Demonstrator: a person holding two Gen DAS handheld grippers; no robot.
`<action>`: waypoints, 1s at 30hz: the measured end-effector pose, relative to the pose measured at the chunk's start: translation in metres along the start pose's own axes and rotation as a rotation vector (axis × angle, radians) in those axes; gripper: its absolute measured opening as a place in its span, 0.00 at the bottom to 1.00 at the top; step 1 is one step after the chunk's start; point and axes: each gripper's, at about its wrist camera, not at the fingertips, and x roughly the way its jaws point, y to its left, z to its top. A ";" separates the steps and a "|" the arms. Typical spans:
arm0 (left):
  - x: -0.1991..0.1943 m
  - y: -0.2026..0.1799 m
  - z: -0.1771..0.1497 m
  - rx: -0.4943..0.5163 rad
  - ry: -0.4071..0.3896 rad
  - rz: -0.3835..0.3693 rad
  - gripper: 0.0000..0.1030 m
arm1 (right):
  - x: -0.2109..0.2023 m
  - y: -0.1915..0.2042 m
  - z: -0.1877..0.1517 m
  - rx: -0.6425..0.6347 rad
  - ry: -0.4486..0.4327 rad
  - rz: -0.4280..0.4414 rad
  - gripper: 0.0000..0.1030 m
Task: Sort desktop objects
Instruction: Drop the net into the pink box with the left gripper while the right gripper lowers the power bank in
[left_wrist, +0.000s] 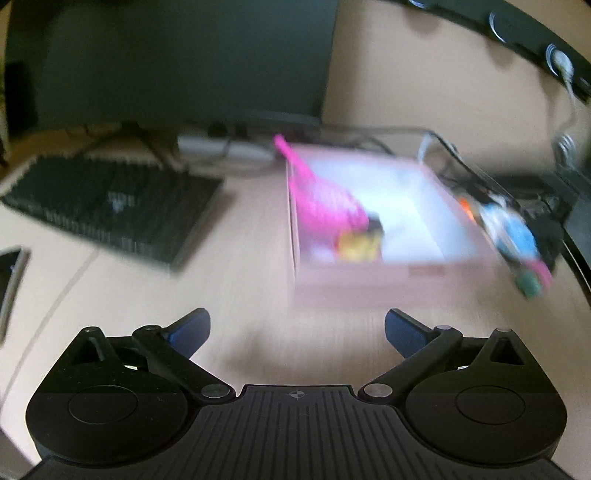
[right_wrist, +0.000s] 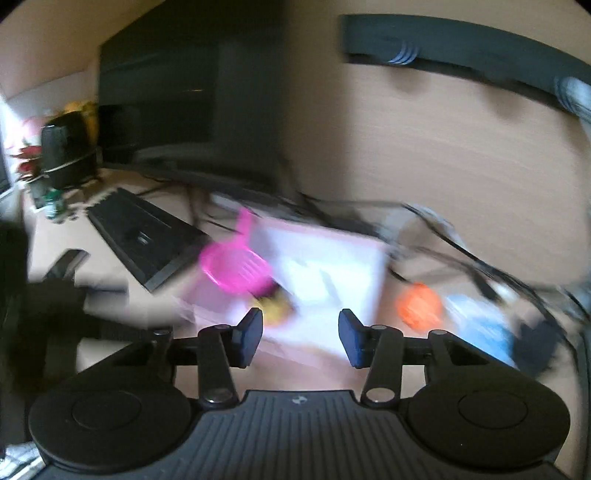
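Wooden desk (left_wrist: 240, 236), pink box (left_wrist: 369, 273), orange object (right_wrist: 419, 304) only right view

Light wood-grain desk (left_wrist: 240, 236) is seen ahead of the tongs, backed by a beige wall (right_wrist: 443, 140). A dark monitor (left_wrist: 184, 62) is placed ahead-left, blurred.

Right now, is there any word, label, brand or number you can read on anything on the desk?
None can be read.
Black keyboard: a pale mark in its middle, too blurred to read.
Pink shallow cardboard box: a darker strip on its front wall, blurred.
Blue packet beside the box: print blurred.
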 end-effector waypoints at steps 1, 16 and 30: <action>-0.004 0.003 -0.006 0.001 0.015 -0.012 1.00 | 0.019 0.008 0.012 -0.008 0.005 -0.002 0.43; -0.009 0.000 -0.022 -0.070 0.061 -0.067 1.00 | 0.120 0.004 0.006 -0.038 0.266 -0.215 0.41; -0.018 -0.058 -0.030 0.035 0.052 0.039 1.00 | 0.053 -0.017 -0.002 -0.033 -0.001 0.070 0.64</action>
